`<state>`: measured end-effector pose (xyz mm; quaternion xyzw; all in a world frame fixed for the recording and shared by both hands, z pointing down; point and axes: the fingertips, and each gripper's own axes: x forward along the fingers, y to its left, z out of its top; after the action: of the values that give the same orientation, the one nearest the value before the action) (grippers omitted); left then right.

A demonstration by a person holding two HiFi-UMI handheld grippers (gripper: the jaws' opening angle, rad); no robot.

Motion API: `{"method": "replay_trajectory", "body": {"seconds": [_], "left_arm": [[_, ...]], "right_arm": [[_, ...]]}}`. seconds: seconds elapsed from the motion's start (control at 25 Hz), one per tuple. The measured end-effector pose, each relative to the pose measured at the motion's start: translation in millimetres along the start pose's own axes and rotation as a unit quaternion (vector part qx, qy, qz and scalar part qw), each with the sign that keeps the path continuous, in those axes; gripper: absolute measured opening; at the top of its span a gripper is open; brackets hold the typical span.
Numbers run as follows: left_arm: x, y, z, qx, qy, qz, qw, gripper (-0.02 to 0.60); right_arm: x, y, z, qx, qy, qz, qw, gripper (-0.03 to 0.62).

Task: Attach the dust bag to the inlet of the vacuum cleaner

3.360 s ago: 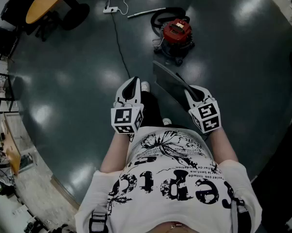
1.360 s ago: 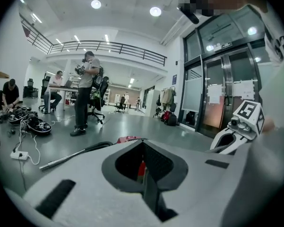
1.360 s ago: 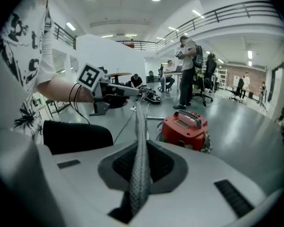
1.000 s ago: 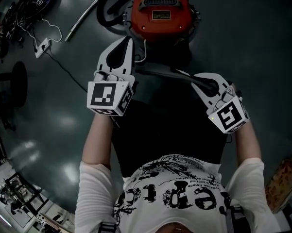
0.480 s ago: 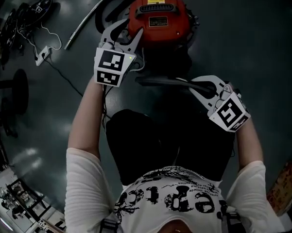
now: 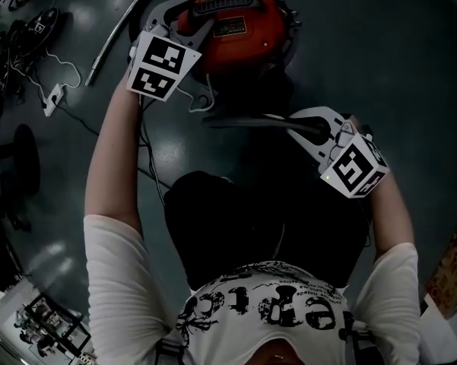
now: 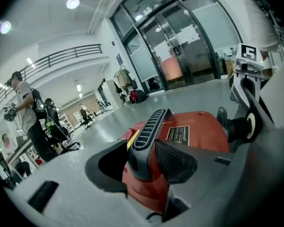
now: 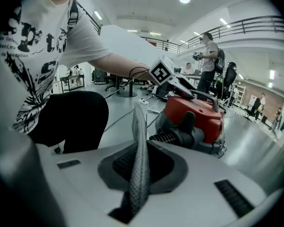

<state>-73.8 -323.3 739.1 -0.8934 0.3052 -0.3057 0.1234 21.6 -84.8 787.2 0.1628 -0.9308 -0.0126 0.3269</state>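
The red vacuum cleaner [image 6: 239, 25] stands on the floor at the top of the head view, its black ribbed handle [image 7: 149, 131] on top. My left gripper [image 6: 188, 14] reaches over it; its jaws are opening and straddle the handle, with both pads [image 7: 172, 160] close beside it. My right gripper [image 6: 293, 128] is shut on the dust bag [image 6: 239, 120], a thin flat grey sheet that sticks out to the left, short of the vacuum. In the right gripper view the dust bag [image 8: 141, 160] stands edge-on between the pads, with the vacuum [image 8: 198, 117] and its ribbed hose [image 8: 167, 137] beyond.
A power strip [image 6: 52, 96] with its cable and a metal wand [image 6: 110, 40] lie on the floor to the left. A chair base [image 6: 11, 162] is at the far left. My dark-trousered legs [image 6: 243, 219] fill the lower middle. People [image 8: 210, 60] stand in the background.
My left gripper has moved forward and left onto the vacuum, rolled and opened around the handle. The right gripper with the dust bag has sunk slightly. The vacuum now lies closer.
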Motion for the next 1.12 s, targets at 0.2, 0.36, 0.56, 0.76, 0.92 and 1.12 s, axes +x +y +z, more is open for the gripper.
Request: {"method": "replay_trajectory", "body": {"seconds": [0.2,0.36,0.56,0.76,0.92,1.12], "left_arm": [[10.9,0.2,6.9,0.019,-0.010,-0.032,0.9993,0.169],[12.0,-0.3,6.3,0.021,-0.022,-0.034,0.9990,0.169],[11.3,-1.5,4.7,0.027,-0.009,-0.051,0.9983,0.169],[10.1,-1.9,5.4,0.032,-0.013,-0.054,0.9979,0.169],[8.5,-1.0,5.3,0.031,-0.019,-0.054,0.9979,0.169],[9.5,-3.0,5.3,0.032,-0.012,-0.068,0.9971,0.167]], "right_arm": [[-1.3,-9.5,-4.5,0.007,-0.009,-0.019,1.000,0.025],[-0.5,-16.5,-8.7,0.001,-0.008,-0.036,0.999,0.026],[2.2,-24.8,-10.8,-0.031,0.001,-0.068,0.997,0.034],[8.0,-27.8,-3.9,-0.058,0.006,-0.090,0.994,0.043],[7.4,-28.0,-8.0,-0.062,0.008,-0.097,0.993,0.043],[4.1,-32.4,-18.0,-0.053,0.003,-0.115,0.992,0.043]]}}
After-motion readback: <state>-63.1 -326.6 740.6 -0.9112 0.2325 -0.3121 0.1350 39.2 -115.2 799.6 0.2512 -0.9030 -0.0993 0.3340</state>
